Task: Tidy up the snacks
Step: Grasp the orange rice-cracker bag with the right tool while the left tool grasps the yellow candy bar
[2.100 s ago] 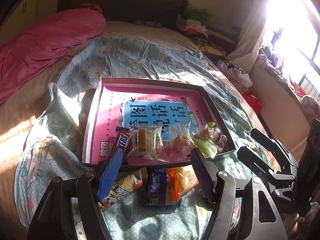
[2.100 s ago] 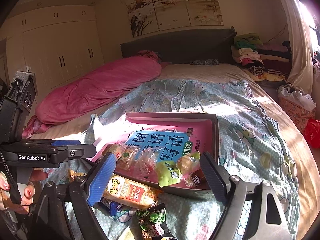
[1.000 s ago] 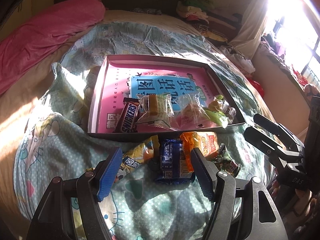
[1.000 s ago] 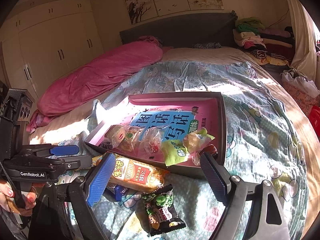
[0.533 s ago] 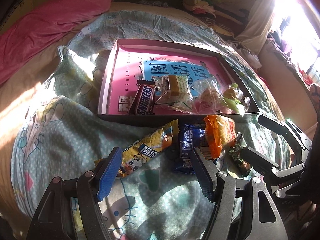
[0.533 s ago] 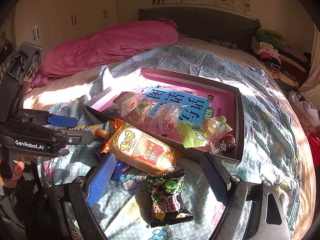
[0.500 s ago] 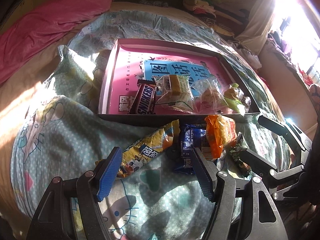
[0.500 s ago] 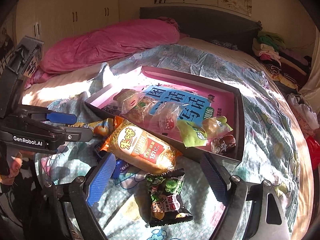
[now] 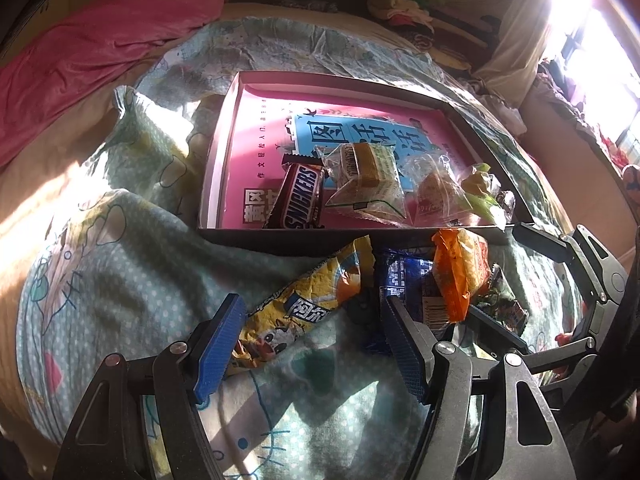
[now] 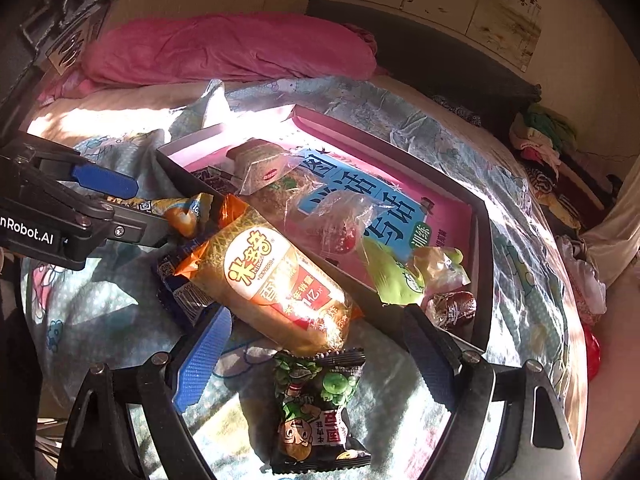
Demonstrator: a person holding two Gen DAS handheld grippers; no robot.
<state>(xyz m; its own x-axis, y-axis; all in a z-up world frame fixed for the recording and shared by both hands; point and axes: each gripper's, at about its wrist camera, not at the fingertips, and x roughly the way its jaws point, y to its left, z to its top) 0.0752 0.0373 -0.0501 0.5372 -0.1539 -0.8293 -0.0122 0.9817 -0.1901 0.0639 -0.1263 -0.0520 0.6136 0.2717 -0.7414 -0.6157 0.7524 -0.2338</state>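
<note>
Both open tongs [image 9: 312, 344] [image 10: 316, 350] have dropped nearer the loose snacks [image 10: 276, 276].

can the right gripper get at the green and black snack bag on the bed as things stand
Probably yes. The green and black snack bag lies flat on the bedspread between the right gripper's open fingers, nothing covering it; the orange bag only nears its top edge.

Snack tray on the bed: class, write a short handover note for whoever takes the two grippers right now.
Left gripper: open, empty, over the yellow snack bag.
Right gripper: open, empty, above the green-pea packet.
Done: in the pink-lined tray lie the Snickers bar, a clear-wrapped cake, green candies and a dark sweet.
Left: on the bedsheet in front of the tray remain the yellow bag, a blue packet, the orange rice-cracker pack and the green-pea packet.
</note>
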